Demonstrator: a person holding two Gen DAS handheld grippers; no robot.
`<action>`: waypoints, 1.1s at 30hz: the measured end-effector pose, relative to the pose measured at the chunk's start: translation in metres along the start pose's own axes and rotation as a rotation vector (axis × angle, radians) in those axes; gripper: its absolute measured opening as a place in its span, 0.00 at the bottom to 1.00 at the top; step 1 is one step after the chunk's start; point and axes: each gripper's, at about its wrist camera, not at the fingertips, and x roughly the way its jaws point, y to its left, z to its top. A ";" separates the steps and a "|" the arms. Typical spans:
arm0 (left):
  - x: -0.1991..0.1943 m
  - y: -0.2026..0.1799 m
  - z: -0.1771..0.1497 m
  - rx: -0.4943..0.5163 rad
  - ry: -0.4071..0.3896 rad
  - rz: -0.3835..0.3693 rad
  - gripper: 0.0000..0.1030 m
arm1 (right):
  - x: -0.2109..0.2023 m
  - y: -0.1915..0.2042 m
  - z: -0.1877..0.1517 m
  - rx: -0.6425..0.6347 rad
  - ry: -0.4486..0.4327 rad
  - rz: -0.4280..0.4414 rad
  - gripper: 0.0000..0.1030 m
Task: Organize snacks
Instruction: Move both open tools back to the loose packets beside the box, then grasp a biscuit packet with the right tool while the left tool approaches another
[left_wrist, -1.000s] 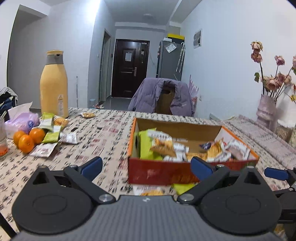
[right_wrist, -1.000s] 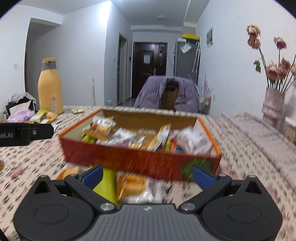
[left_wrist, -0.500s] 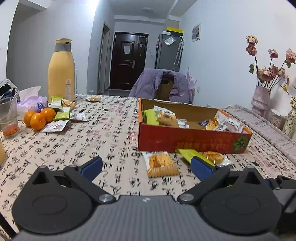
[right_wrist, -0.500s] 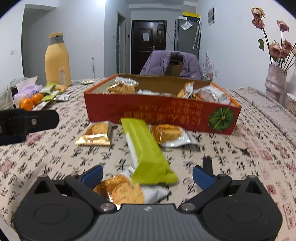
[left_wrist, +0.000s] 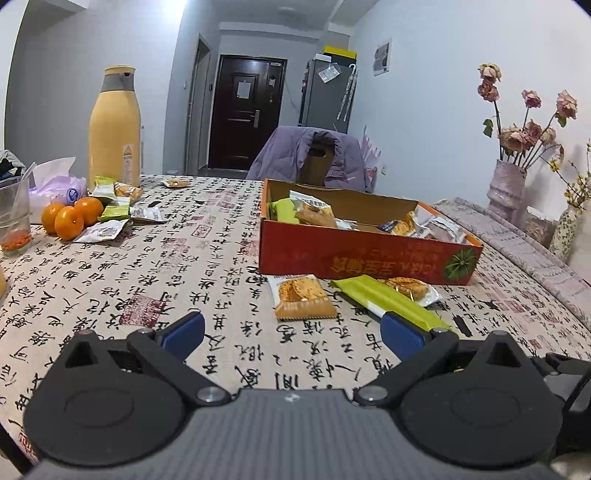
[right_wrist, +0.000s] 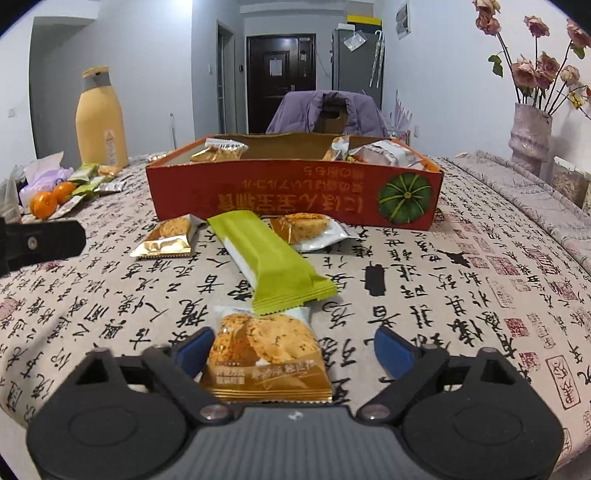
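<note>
A home dining area: a table under a calligraphy-print cloth (left_wrist: 155, 280), a purple jacket draped over a chair (left_wrist: 295, 155), a grey refrigerator (left_wrist: 325, 92), a dark entrance door (left_wrist: 243, 110), dried roses in a pink vase (left_wrist: 506, 184).

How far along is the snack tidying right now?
Partly done: the red box already holds several packets. In hand: the right gripper is closing around a cookie packet, not yet clamped. Left: the green bar, two cookie packets by the box, and the pile near the oranges.

Both wrist views low, facing shared red box (left_wrist: 365, 254).
</note>
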 end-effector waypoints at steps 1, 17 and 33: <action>0.000 -0.001 -0.001 0.002 0.002 -0.002 1.00 | -0.001 -0.002 0.000 -0.001 -0.005 0.006 0.80; 0.005 -0.002 -0.004 -0.015 0.036 0.004 1.00 | -0.034 -0.022 -0.002 -0.046 -0.115 0.087 0.52; 0.066 -0.006 0.028 -0.002 0.115 0.092 1.00 | -0.017 -0.085 0.018 0.053 -0.178 -0.052 0.53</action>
